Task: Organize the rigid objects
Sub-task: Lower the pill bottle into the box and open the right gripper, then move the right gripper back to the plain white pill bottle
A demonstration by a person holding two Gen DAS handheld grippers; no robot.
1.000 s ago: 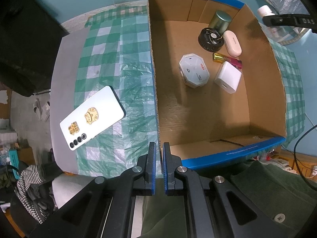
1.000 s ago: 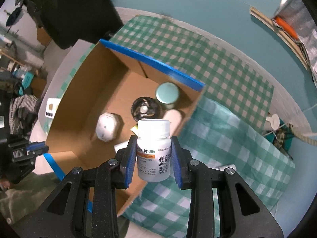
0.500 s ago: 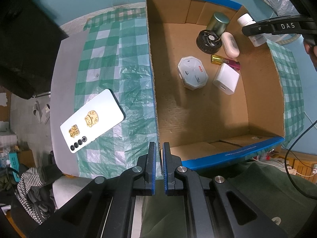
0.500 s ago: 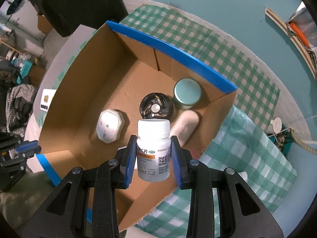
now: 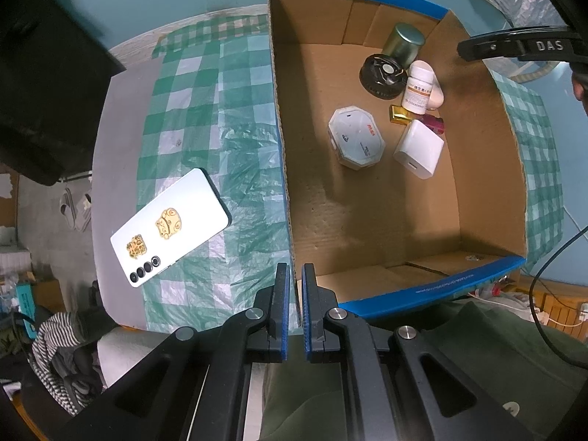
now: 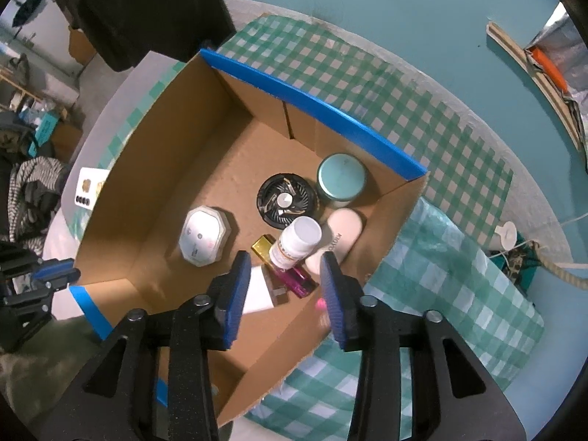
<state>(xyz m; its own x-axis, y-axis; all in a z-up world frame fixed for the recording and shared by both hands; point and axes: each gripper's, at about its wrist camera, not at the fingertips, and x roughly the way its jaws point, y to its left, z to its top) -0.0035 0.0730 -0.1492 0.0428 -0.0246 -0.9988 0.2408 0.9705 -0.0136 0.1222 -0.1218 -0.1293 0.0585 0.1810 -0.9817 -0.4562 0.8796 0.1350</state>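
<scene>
A cardboard box with blue-taped rims point(image 5: 477, 279) point(image 6: 312, 106) stands on the checked cloth. A white pill bottle point(image 5: 418, 88) point(image 6: 298, 237) now sits inside it, among a black round fan point(image 6: 286, 200), a teal tin point(image 6: 341, 180), a white oval case point(image 6: 336, 242), an octagonal white box point(image 5: 355, 141) point(image 6: 204, 237), a white charger point(image 5: 419, 149) and a gold-and-pink lighter point(image 6: 290, 275). My right gripper point(image 6: 284, 284) is open and empty above the bottle. My left gripper point(image 5: 295, 316) is shut and empty at the box's near corner. A white phone point(image 5: 171, 222) lies on the cloth left of the box.
The green checked cloth point(image 5: 205, 117) covers a grey table. A dark object point(image 5: 47, 84) stands at the far left. Striped clothing point(image 5: 55, 345) lies below the table's edge. A cable point(image 5: 551, 268) hangs at the right. A small white cap point(image 6: 507, 233) lies right of the box.
My right gripper moved over the box, opened and let go of the white pill bottle, which now sits inside by the oval case. The left gripper has not moved.
</scene>
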